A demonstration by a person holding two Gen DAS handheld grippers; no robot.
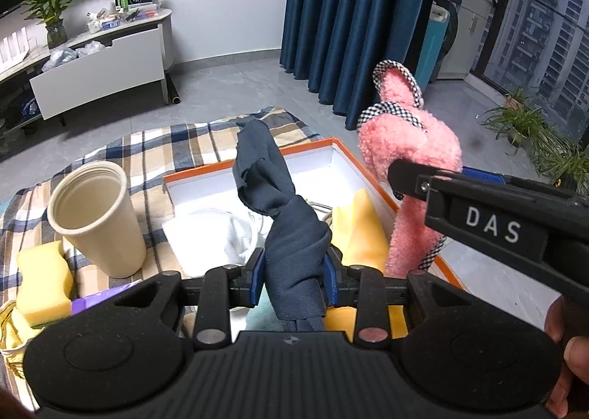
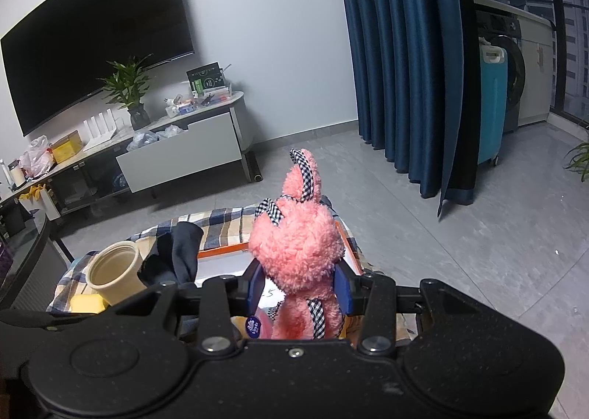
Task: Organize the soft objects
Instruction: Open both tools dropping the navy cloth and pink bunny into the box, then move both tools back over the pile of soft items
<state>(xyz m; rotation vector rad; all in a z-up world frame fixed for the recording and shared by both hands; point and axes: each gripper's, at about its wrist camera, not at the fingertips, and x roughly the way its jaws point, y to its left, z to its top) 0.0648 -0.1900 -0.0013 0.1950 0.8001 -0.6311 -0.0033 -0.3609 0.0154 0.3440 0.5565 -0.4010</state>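
My left gripper (image 1: pixel 294 271) is shut on a dark navy cloth (image 1: pixel 291 227), which stands up twisted above the orange-rimmed white box (image 1: pixel 257 161). The box holds a white cloth (image 1: pixel 221 231) and a yellow cloth (image 1: pixel 362 224). My right gripper (image 2: pixel 300 286) is shut on a pink plush rabbit (image 2: pixel 298 238) with checkered ears and holds it upright over the box's right side. The rabbit also shows in the left wrist view (image 1: pixel 408 146), with the right gripper (image 1: pixel 423 179) beside it. The navy cloth also shows at the left of the right wrist view (image 2: pixel 180 253).
A beige cup (image 1: pixel 99 216) and a yellow sponge (image 1: pixel 44 279) stand left of the box on a plaid blanket (image 1: pixel 154 150). A TV stand with an open white drawer (image 1: pixel 99 69) is behind. Blue curtains (image 1: pixel 349 14) and potted plants (image 1: pixel 522 124) are at the right.
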